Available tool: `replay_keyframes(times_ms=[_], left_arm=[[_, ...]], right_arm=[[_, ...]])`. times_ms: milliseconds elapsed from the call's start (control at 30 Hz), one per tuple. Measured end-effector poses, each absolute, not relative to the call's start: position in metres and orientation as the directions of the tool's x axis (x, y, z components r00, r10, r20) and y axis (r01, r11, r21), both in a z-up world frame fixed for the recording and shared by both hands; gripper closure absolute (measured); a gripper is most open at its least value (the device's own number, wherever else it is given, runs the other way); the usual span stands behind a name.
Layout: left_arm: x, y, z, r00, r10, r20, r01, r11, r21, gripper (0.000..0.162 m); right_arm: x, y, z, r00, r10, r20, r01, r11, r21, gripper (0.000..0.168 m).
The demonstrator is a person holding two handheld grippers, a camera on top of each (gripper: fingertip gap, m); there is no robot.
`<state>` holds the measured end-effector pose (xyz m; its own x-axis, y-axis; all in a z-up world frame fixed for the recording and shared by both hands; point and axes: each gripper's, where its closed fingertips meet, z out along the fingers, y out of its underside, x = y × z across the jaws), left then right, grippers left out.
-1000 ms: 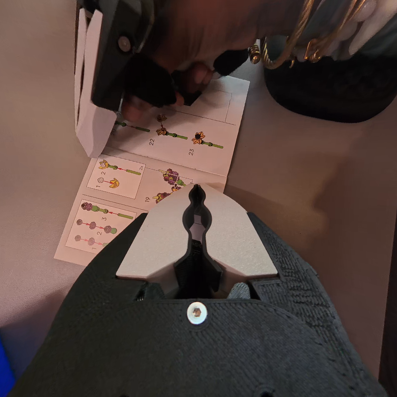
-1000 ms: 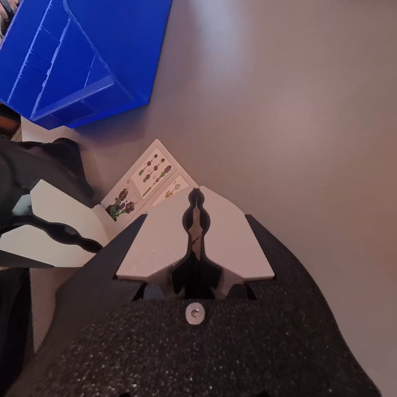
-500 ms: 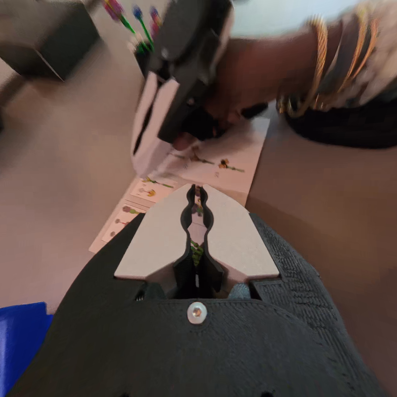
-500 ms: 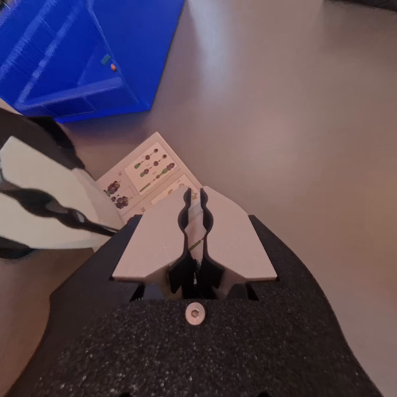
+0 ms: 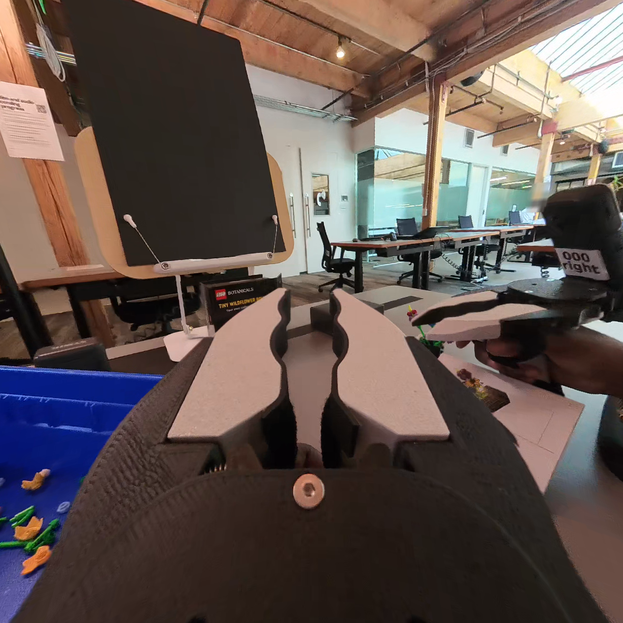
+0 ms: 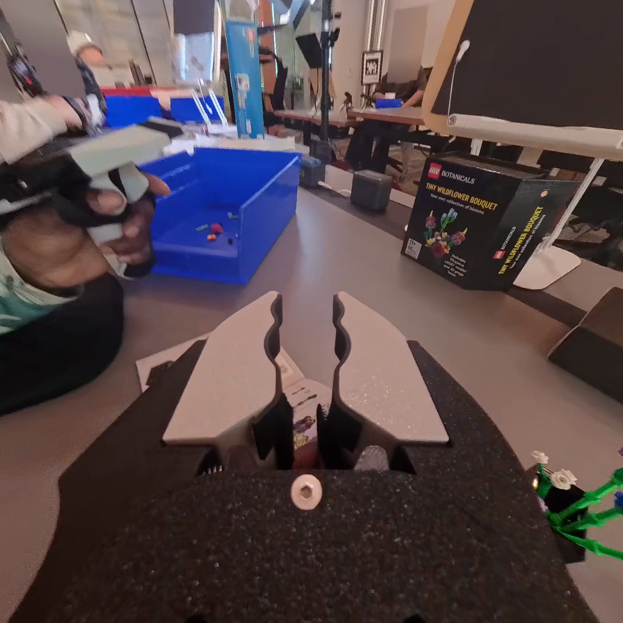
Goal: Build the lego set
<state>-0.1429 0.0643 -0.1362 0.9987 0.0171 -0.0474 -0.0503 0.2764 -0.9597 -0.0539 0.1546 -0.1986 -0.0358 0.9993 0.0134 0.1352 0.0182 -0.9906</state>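
Grey table (image 6: 337,242) carries everything: my right gripper (image 6: 306,303) hangs spread and empty above the instruction booklet (image 6: 303,394); my left gripper (image 5: 308,300), also spread, floats beside the blue bin (image 5: 50,421) of loose lego pieces (image 5: 30,536).

Both sets of tongs are held up and roughly level, pointing forward. The left tongs (image 5: 309,298) stand parted with nothing between them. The right tongs (image 6: 306,301) are likewise spread and hold nothing. At the right edge of the left wrist view, a hand (image 5: 553,364) grips the right tongs from below, fingers (image 5: 485,350) curled round the trigger.
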Motion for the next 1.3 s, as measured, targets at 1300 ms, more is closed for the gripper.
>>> replay_keyframes(times_ms=[1300], left_arm=[[-0.069,0.096,-0.264,0.902,-0.384,-0.197,-0.342,-0.358,-0.869,0.140]], right_arm=[[-0.051,0.178,-0.200,0.160,0.947,0.280,0.184,0.250,-0.951,0.138]])
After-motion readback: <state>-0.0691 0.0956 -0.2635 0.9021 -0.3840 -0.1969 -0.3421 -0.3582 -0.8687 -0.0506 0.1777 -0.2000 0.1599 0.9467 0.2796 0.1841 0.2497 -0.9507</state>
